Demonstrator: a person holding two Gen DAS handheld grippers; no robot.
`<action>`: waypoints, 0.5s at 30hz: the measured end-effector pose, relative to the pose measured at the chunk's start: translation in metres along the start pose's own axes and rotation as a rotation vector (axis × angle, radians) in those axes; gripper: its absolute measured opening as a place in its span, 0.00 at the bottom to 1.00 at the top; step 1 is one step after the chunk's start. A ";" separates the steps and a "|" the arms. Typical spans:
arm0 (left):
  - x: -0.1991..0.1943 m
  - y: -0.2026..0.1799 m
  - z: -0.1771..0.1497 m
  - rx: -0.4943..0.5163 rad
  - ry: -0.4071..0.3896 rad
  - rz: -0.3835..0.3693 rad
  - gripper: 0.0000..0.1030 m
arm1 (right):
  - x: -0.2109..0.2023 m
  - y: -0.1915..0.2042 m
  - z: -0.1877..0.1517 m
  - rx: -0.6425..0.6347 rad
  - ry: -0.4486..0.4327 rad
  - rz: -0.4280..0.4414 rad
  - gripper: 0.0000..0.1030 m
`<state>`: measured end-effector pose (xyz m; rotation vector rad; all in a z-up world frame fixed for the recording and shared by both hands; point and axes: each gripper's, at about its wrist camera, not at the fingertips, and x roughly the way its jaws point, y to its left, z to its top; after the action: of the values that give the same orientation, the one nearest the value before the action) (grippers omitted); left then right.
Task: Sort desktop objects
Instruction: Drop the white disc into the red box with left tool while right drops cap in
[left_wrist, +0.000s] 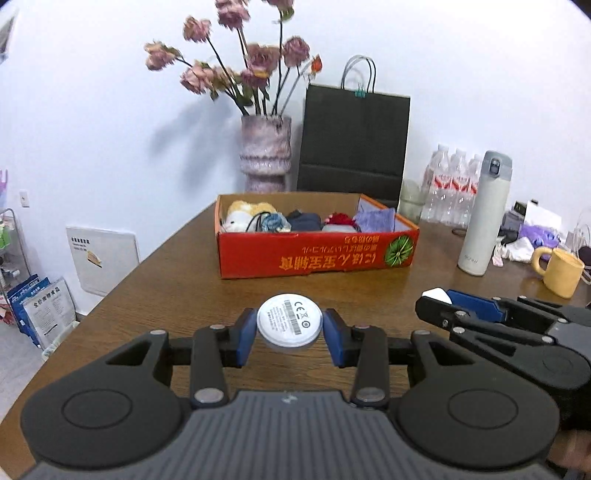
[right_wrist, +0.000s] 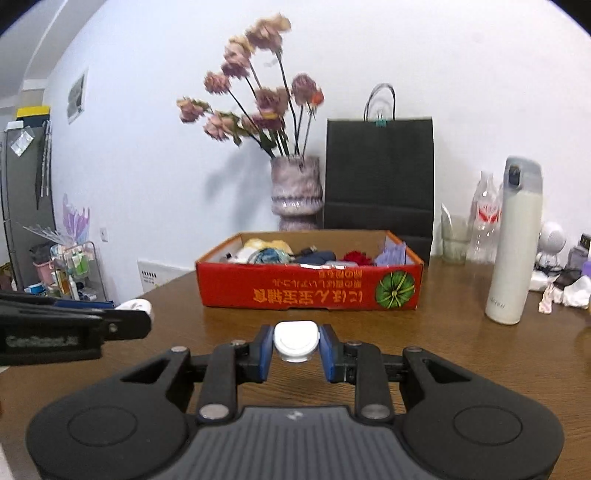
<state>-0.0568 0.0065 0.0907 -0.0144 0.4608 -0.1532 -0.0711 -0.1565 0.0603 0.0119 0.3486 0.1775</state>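
My left gripper (left_wrist: 289, 328) is shut on a round white puck (left_wrist: 289, 322) whose label side faces up, held above the brown table (left_wrist: 177, 288). My right gripper (right_wrist: 295, 345) is shut on a small white case (right_wrist: 295, 339); in the left wrist view it shows at the right (left_wrist: 439, 299) with the white case (left_wrist: 437, 294) at its tip. The left gripper (right_wrist: 144, 314) appears at the left in the right wrist view, the puck's edge (right_wrist: 135, 305) just showing. Ahead of both stands a red cardboard box (left_wrist: 317, 254) (right_wrist: 310, 286) holding several soft items.
Behind the box stand a vase of pink flowers (left_wrist: 265, 155), a black paper bag (left_wrist: 352, 144) and water bottles (left_wrist: 452, 184). A tall white flask (left_wrist: 484, 218) (right_wrist: 515, 243) and a yellow mug (left_wrist: 561, 271) stand to the right, amid small clutter (right_wrist: 565, 288). The table edge falls away at the left.
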 end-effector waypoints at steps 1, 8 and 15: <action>-0.004 -0.001 -0.002 -0.005 -0.004 0.001 0.39 | -0.006 0.002 0.001 -0.012 -0.005 0.000 0.25; -0.015 -0.008 -0.007 -0.032 -0.010 -0.006 0.39 | -0.036 -0.006 0.005 -0.015 -0.050 -0.029 0.25; -0.002 -0.012 -0.001 -0.033 0.003 -0.022 0.39 | -0.029 -0.015 0.008 0.027 -0.050 -0.027 0.25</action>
<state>-0.0604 -0.0049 0.0910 -0.0516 0.4657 -0.1673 -0.0931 -0.1768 0.0768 0.0379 0.3011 0.1456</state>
